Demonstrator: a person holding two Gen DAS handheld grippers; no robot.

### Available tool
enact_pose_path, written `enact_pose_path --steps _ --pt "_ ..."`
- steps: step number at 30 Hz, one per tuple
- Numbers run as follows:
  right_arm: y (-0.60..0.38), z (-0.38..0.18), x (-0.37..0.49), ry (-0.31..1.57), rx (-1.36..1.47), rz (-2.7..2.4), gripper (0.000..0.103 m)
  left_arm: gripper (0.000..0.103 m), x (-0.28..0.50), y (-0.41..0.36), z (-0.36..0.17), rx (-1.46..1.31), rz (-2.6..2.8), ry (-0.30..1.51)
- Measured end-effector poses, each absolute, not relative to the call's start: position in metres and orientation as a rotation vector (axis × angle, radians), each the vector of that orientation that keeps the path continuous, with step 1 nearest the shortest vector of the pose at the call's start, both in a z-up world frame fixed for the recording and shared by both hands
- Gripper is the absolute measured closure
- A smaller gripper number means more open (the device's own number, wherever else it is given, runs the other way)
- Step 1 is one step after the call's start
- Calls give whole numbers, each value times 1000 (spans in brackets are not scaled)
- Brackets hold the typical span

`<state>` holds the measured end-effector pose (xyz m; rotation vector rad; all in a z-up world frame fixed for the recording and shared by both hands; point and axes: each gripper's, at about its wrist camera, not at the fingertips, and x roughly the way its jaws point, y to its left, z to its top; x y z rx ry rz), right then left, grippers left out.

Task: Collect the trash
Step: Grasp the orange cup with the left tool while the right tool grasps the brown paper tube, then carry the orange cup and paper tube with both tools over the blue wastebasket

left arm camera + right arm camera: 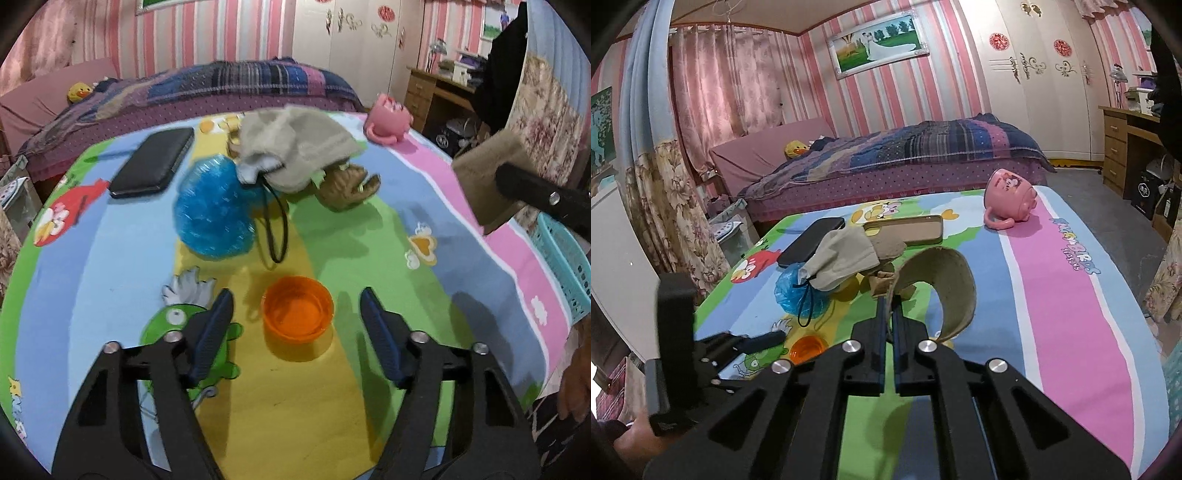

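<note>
Right tool (889,308) is clamped on the edge of a curved cardboard scrap (945,288), held up off the counter (1071,317) with the teal basket (565,266) just past the counter's right edge. It's only pinched by a thin edge, so a quick swing could let it slip or twist out.

Left tool (297,317) is wide open with the orange cup (297,313) sitting between its fingers. Closing too hard or off-centre could squash it or make it skid away.
</note>
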<state>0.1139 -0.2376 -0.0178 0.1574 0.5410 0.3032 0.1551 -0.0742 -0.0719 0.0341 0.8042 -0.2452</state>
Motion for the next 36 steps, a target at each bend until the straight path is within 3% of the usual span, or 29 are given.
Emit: enact_pose_path --steps 1,3,4,19,36 --pt "-238 -18 114 540 157 302 100 45 156 -76 -74 39 -246 813" --pt "-239 -17 114 537 157 299 100 63 157 -78 -76 46 -246 826" --pt "-240 -16 114 535 157 299 100 64 157 -76 -75 40 -246 822" --pt "-281 13 71 418 119 172 100 64 128 -76 -14 -18 -284 613" --pt "-372 37 28 329 159 -21 100 64 117 -142 50 48 -270 528"
